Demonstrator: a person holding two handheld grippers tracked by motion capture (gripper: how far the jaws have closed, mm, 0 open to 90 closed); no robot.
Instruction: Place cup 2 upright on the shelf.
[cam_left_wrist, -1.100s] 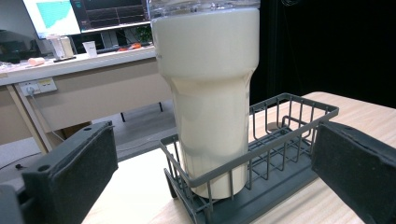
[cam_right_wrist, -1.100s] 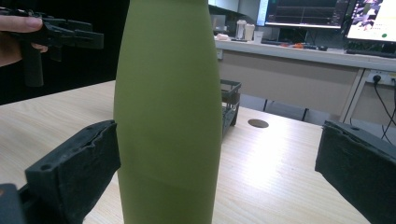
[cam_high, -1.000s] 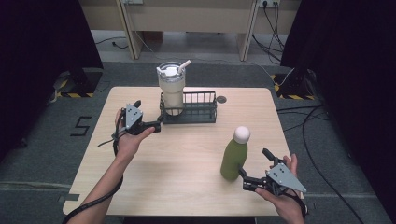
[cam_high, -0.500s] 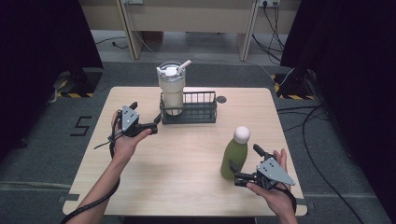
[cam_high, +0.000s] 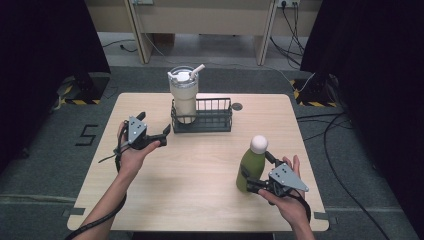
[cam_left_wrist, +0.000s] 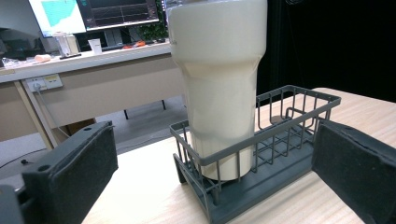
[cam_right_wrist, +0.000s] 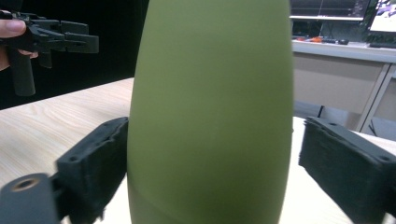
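A green bottle (cam_high: 251, 165) with a white cap stands upright at the table's front right. My right gripper (cam_high: 256, 173) is open, one jaw on each side of the bottle's lower body. In the right gripper view the bottle (cam_right_wrist: 210, 107) sits between the pads, close to the left pad (cam_right_wrist: 100, 158) and with a gap to the right pad. A cream tumbler (cam_high: 184, 97) with a lid and straw stands in the left end of a dark wire basket (cam_high: 215, 122). My left gripper (cam_high: 156, 125) is open, just left of the basket, facing the tumbler (cam_left_wrist: 219, 84).
The basket (cam_left_wrist: 280, 154) is bare to the right of the tumbler. A small dark round hole (cam_high: 237, 106) lies in the tabletop behind the basket. Light wooden table (cam_high: 200, 175); desks and monitors stand beyond it. My left gripper (cam_right_wrist: 46, 37) shows far off in the right gripper view.
My right gripper has moved forward and left until its open jaws stand either side of the green bottle. The left gripper has barely shifted.
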